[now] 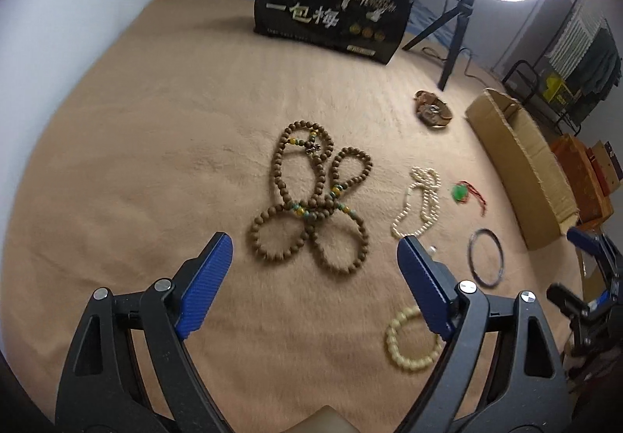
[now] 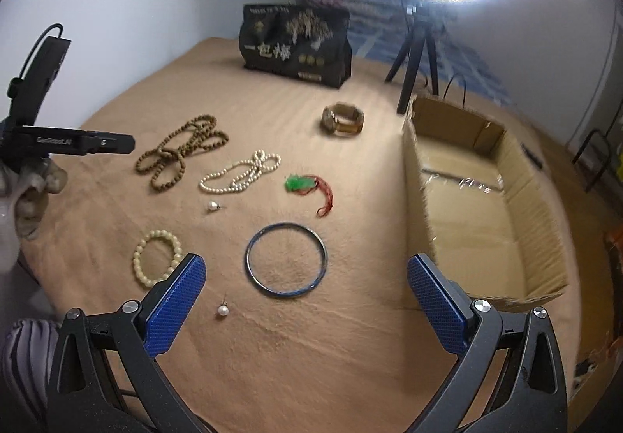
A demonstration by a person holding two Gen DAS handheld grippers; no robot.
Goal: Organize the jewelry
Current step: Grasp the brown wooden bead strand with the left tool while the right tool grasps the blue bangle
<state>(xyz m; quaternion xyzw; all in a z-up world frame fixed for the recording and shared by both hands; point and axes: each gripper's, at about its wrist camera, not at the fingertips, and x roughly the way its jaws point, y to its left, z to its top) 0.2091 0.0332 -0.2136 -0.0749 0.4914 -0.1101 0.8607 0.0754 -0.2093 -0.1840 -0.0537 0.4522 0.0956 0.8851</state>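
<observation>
Now, target: blue bangle (image 2: pixel 286 259), flat on blanket (image 2: pixel 311 355).
Right gripper (image 2: pixel 305 277): spread, empty; pinch rim.
Left gripper (image 1: pixel 315 254): spread, empty.
Destination: likely cardboard box (image 2: pixel 479 199).

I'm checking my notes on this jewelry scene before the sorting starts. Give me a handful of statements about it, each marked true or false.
1. Both grippers are open and hold nothing. True: the left gripper and the right gripper show empty gaps.
2. The cardboard box already holds the pearl necklace. False: the pearl necklace lies on the tan blanket.
3. The dark bangle lies flat, ahead of the right gripper. True.
4. The green pendant has a blue cord. False: its cord is red.
5. The brown bead strand is coiled into one neat ring. False: it lies in several loops.
</observation>
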